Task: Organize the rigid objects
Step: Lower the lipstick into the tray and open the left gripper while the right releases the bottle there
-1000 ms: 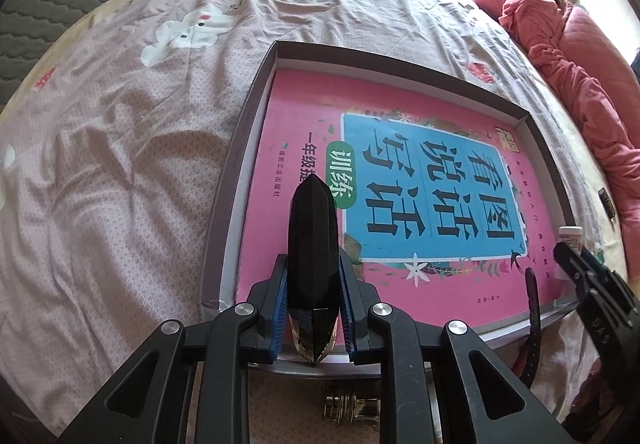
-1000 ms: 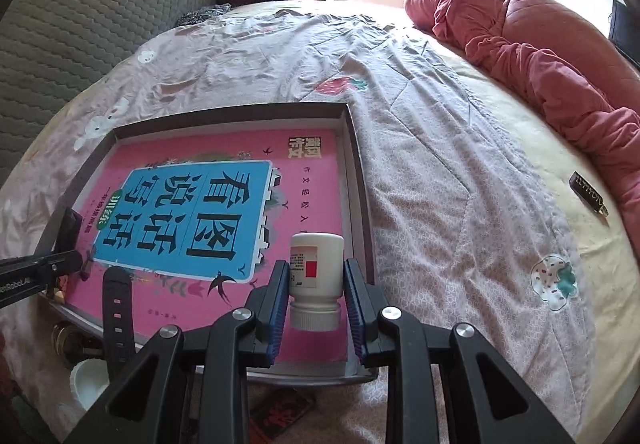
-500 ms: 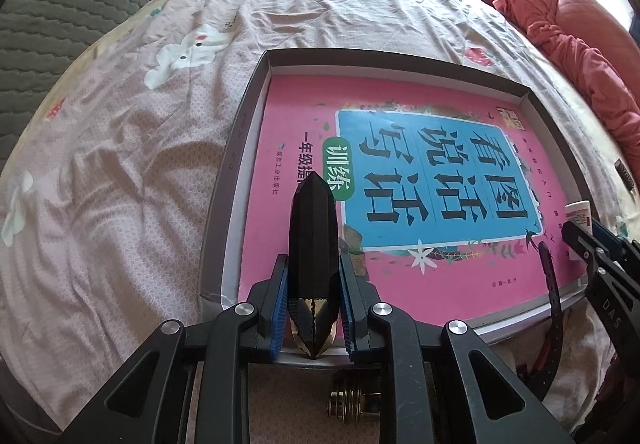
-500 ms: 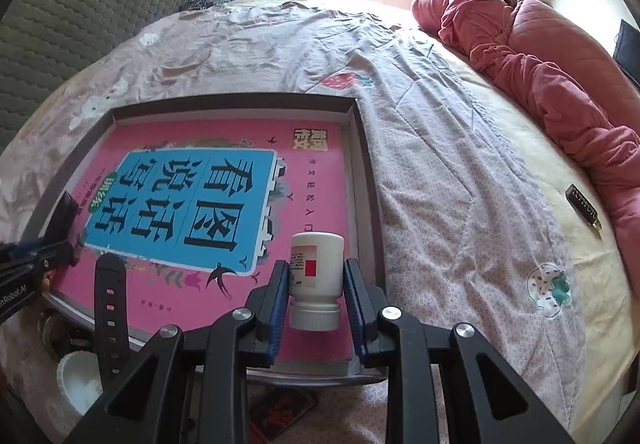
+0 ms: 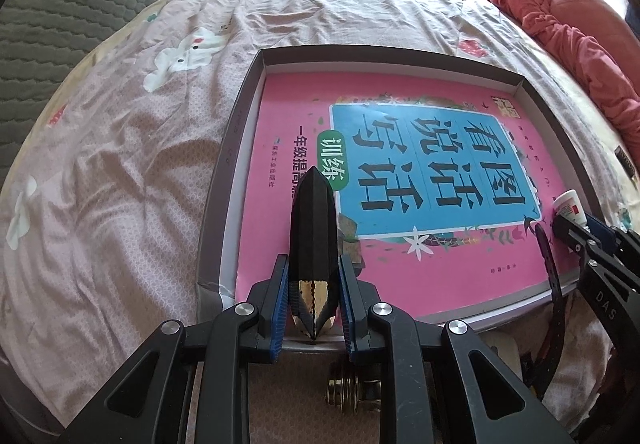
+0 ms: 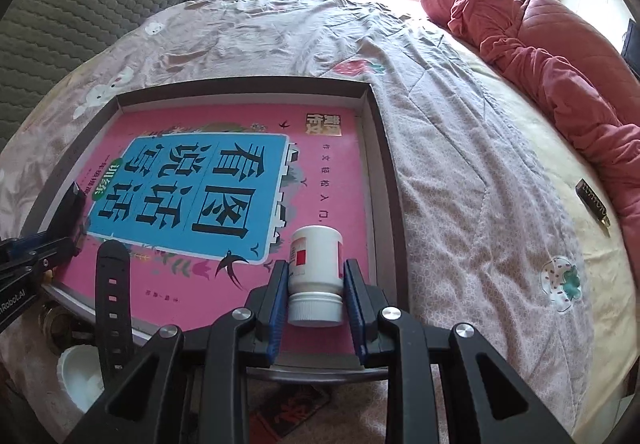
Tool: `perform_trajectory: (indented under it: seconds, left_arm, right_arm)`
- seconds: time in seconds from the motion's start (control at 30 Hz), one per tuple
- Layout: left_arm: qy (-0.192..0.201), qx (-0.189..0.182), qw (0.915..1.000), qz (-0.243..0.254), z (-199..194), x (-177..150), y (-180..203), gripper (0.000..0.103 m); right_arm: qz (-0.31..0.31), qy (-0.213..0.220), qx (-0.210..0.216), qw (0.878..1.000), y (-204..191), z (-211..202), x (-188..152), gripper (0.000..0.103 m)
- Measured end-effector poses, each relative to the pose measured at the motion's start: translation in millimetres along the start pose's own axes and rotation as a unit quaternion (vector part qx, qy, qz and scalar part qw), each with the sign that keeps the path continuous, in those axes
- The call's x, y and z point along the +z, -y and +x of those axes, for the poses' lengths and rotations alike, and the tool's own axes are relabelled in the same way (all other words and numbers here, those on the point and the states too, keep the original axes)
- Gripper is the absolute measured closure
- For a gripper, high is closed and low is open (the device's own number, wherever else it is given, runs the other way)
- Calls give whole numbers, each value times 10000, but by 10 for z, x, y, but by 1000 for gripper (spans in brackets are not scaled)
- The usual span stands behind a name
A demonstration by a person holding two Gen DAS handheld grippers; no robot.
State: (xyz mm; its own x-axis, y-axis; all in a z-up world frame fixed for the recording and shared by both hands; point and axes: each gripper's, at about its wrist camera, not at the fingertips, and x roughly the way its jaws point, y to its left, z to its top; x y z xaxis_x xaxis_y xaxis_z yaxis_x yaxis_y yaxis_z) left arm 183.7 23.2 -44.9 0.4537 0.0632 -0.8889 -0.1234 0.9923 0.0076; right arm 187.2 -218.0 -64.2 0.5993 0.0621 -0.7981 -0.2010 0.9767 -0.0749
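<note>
- One bed (image 6: pixel 460 203), covered by a pinkish sheet printed with rabbits and strawberries.
- One red quilt (image 6: pixel 560 55), bunched along the bed's right side.
- One shallow grey box (image 5: pixel 224 171) lying on the sheet, open at the top.
- One pink book (image 6: pixel 200 179) lying flat in the box and nearly filling it; its blue panel carries large black characters, 看图说话写话, with 训练 in a green oval beside them.
- Two grippers. The left gripper (image 5: pixel 314 298) has its jaws clamped on one black faceted bottle (image 5: pixel 314 236) with a gold end, held over the box's near left corner. The right gripper (image 6: pixel 316 296) has its jaws clamped on one white bottle (image 6: pixel 316 268) with a red-and-white label, held over the box's near right corner; the label's print is too small to read.
- One black strap (image 6: pixel 112 296) with holes, draped across the box's near edge.
- One brass-coloured item (image 5: pixel 352 390) on the sheet just in front of the box.
- One white round item (image 6: pixel 78 378) near the strap's lower end.
- One small dark bar (image 6: pixel 594 203) with gold lettering, unreadable, well to the right near the quilt.
</note>
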Motion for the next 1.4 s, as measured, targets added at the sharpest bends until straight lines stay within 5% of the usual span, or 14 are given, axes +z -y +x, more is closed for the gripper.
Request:
perform_trajectory:
  seconds: [0.5, 0.57, 0.87, 1.0, 1.4]
  left_arm:
    - [-113, 94, 9999, -29, 4, 26, 26, 80]
    - [-124, 109, 9999, -22, 4, 27, 36, 80]
    - [-138, 157, 9997, -86, -6, 22, 44, 80]
    - [-175, 111, 9996, -216, -31, 34, 14, 80]
    - [-116, -38, 9990, -423, -87, 56, -23, 79]
  right_arm:
    - [-455, 241, -667, 9964, -89, -29, 9, 74]
    - [-524, 313, -773, 9951, -103, -42, 14, 66]
    - [-462, 372, -496, 9970, -70, -69, 25, 58]
    - [-144, 389, -57, 9991, 10, -91, 36, 45]
    - [488, 727, 424, 9953, 275, -273, 62, 43]
